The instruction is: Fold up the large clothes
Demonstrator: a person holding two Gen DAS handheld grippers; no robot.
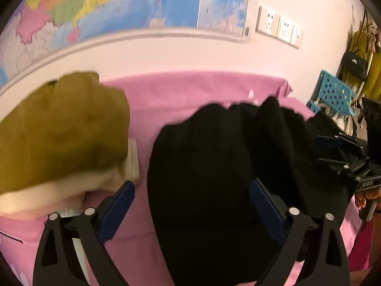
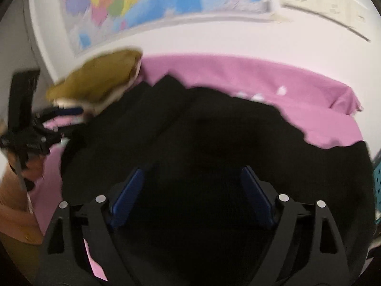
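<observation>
A large black garment [image 1: 214,162] lies bunched on a pink-covered surface [image 1: 190,90]. It fills most of the right wrist view [image 2: 202,143]. My left gripper [image 1: 191,184] is open, its blue pads wide apart just above the garment's left part. My right gripper [image 2: 193,174] is open over the garment's middle, nothing between the pads. The right gripper also shows at the right edge of the left wrist view [image 1: 343,152]. The left gripper shows at the left of the right wrist view [image 2: 59,119]. Both views are blurred.
A folded mustard-yellow garment with a cream edge [image 1: 62,131] lies at the left on the pink cover [image 2: 262,76], also seen in the right wrist view [image 2: 100,81]. A blue perforated basket [image 1: 333,93] and hanging clothes [image 1: 364,54] stand at the right. A map [image 1: 119,2] hangs on the wall behind.
</observation>
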